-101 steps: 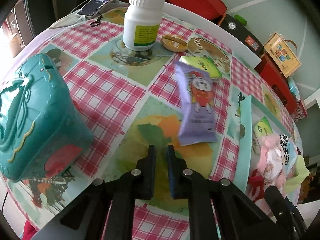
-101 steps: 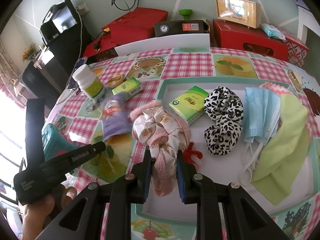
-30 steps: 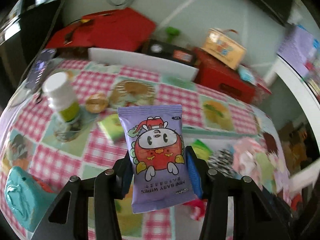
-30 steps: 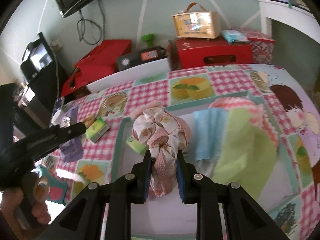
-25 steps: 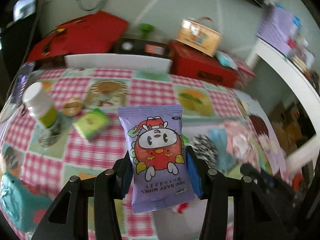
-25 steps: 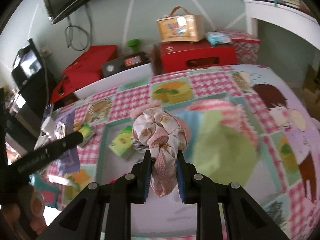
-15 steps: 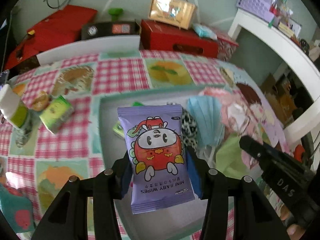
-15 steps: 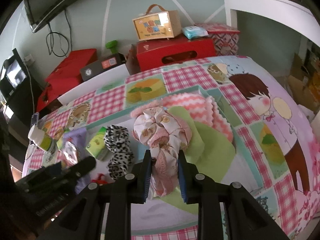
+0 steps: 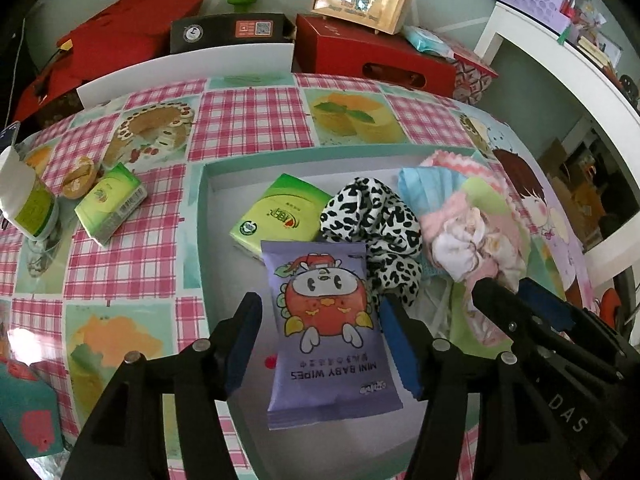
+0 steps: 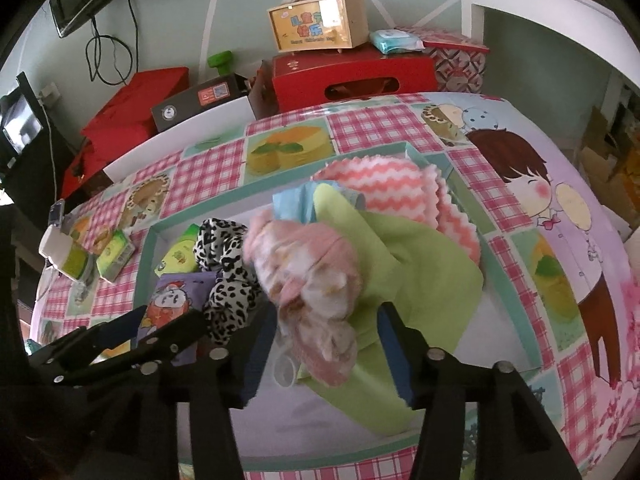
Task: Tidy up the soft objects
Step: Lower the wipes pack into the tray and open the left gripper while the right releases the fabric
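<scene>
We back both grippers straight out so nothing snags. Tray (image 9: 202, 216) holds everything. Right gripper (image 10: 328, 344) is spread wide, pink scrunchie (image 10: 308, 276) dropped at tray centre. Left gripper (image 9: 320, 340) is also released, wipes pack (image 9: 328, 328) lying flat at 7 o'clock. Half a second ago both were clamped.

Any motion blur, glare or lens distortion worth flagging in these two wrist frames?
Right wrist view: the pink scrunchie between the open fingers is smeared by motion blur, while the tray rim and the table stay sharp. Left wrist view: crisp, the baby wipes pack print is legible; a small bright glare patch sits on the tablecloth at the left edge. Both views: strong fisheye bending and dark corners.
</scene>
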### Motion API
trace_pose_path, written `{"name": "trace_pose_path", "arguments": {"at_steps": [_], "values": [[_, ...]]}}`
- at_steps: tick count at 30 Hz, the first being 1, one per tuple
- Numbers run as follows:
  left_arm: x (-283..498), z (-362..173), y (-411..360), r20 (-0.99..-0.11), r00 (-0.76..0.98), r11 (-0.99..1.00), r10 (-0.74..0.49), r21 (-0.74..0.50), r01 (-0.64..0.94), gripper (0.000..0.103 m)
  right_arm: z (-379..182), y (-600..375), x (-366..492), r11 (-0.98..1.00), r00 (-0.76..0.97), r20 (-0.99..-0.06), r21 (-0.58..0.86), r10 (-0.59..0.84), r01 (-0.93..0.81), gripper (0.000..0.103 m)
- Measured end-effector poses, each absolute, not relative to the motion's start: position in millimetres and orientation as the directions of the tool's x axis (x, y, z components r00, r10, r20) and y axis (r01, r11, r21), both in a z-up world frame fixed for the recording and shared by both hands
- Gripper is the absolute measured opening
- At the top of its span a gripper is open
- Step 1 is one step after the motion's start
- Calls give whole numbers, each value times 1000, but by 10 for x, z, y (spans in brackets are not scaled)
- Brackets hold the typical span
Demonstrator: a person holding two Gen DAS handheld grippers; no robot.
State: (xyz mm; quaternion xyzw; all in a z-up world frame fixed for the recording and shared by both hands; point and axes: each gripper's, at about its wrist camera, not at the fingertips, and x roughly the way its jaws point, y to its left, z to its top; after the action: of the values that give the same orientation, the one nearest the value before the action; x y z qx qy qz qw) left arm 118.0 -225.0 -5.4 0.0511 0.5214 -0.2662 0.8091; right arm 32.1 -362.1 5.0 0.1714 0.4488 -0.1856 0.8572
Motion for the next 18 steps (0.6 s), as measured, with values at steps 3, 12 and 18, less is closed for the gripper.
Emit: {"name": "trace_pose_path", "arguments": {"at_steps": [3,12,18], "values": [[1178,-28,-2235,-867,325,854,-378,-192,483,64,72,-3624,312,870,532,-828,120,-178,478,60],[1240,94,-2120,-839,344,861,-421,-250,444,78,184,-3670,252,852,557,-799,115,-226,511,68],[1235,173,-2095,-821,349,851,-453,-281,442,85,205,-3654,260,854,561,-793,104,-238,509,69]]}}
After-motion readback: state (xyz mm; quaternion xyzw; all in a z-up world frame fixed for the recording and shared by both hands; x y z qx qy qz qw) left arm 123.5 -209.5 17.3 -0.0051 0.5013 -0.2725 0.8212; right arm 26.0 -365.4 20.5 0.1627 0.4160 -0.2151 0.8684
